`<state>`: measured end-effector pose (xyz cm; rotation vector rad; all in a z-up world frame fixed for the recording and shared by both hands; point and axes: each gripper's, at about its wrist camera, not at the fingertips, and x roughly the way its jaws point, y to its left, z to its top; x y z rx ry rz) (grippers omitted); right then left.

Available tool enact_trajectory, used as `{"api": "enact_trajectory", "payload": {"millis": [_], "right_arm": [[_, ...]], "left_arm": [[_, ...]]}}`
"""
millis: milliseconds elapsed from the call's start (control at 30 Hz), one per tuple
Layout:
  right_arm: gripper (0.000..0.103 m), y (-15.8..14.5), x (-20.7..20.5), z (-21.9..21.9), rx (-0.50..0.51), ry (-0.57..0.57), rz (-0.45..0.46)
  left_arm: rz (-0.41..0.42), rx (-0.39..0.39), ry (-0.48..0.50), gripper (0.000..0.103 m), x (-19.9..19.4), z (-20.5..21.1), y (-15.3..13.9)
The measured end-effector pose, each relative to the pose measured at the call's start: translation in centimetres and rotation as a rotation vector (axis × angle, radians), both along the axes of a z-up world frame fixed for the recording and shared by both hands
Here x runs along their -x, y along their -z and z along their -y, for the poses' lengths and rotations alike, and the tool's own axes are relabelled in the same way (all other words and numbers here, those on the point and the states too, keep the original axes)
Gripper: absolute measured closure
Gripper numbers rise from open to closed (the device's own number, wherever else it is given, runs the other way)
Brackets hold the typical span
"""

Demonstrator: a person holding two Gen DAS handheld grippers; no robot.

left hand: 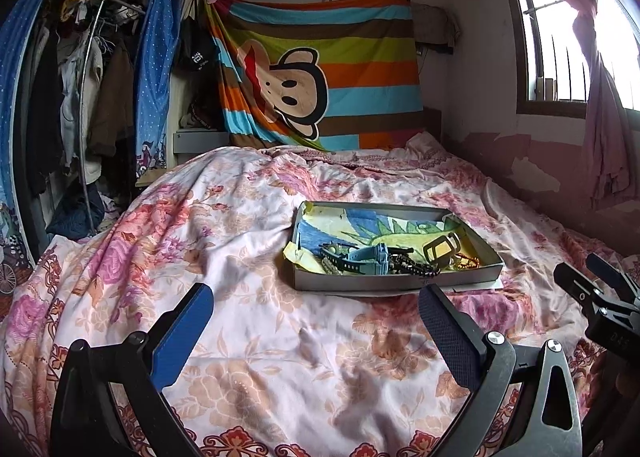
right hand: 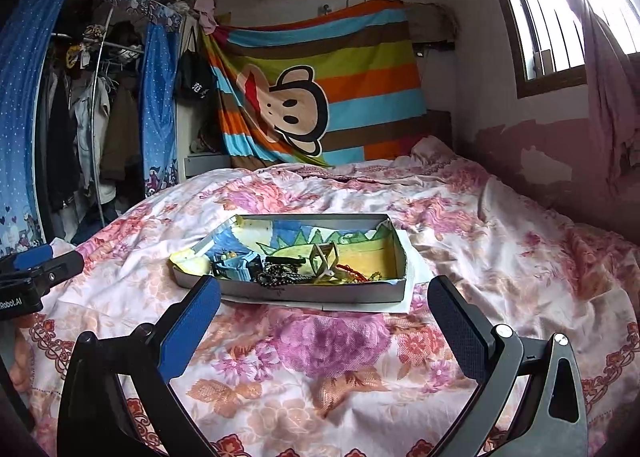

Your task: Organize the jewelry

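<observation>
— What sits at left?
— The left gripper (left hand: 316,303), fingers spread wide and empty, above a floral bedspread (left hand: 224,225).
— And in the middle?
— A shallow grey tray (right hand: 312,293) on the bedspread, holding the jewelry: a blue watch (left hand: 374,257), a dark beaded bracelet (right hand: 280,277), a yellow-brown hair claw (left hand: 440,247), red and gold beads (right hand: 356,273) toward its right end.
— At right?
— The right gripper (right hand: 324,299), likewise open and empty, just short of the tray.
</observation>
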<state>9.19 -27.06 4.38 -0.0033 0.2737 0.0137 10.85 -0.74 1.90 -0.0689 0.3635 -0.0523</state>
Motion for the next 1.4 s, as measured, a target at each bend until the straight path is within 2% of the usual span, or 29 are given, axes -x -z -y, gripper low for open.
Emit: {"api": "enact_trajectory", "payload": {"millis": [233,1400], "right_arm": [[0.001,0.13,-0.19,-0.22,0.012,-0.001,-0.007],[0.001,0.25,-0.23,-0.36,0.017,-0.003,-0.018]], "left_arm": [[0.001,-0.021,0.006,0.0,0.21,0.33,0.12],[-0.015,-0.033,0.022,0.0,0.17,0.87,0.26]]}}
